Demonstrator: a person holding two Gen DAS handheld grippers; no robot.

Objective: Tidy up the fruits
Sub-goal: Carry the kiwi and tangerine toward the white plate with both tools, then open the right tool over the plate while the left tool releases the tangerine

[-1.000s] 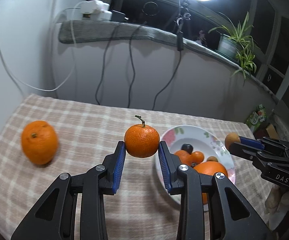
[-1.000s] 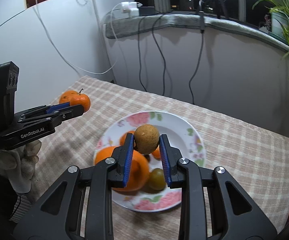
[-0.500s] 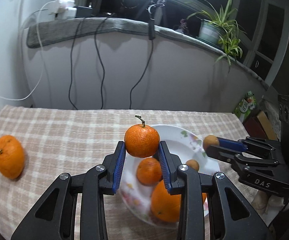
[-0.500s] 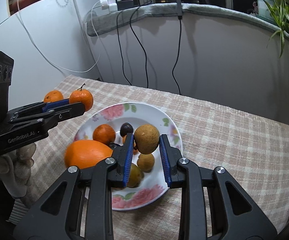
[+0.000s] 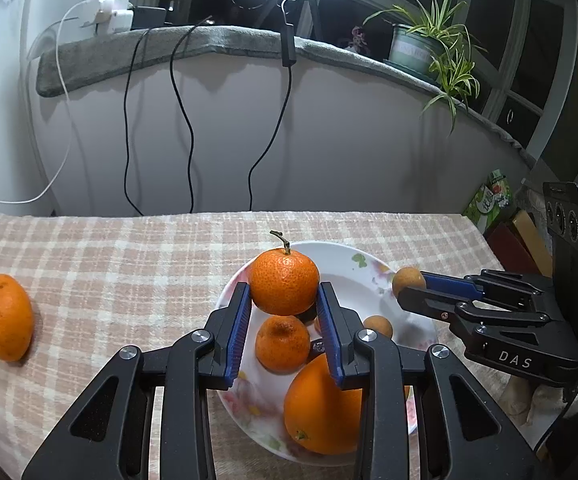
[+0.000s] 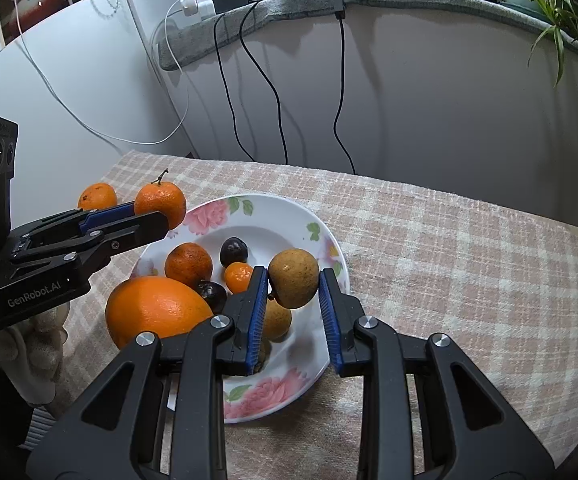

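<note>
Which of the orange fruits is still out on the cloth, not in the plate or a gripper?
The orange at the far left of the left wrist view. It lies alone on the checked tablecloth, apart from the plate.

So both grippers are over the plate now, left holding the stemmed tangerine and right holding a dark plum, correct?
Not quite: the right gripper holds a brown round fruit, as the right wrist view shows. The dark fruits lie on the plate. The left gripper holds the stemmed tangerine.
</note>
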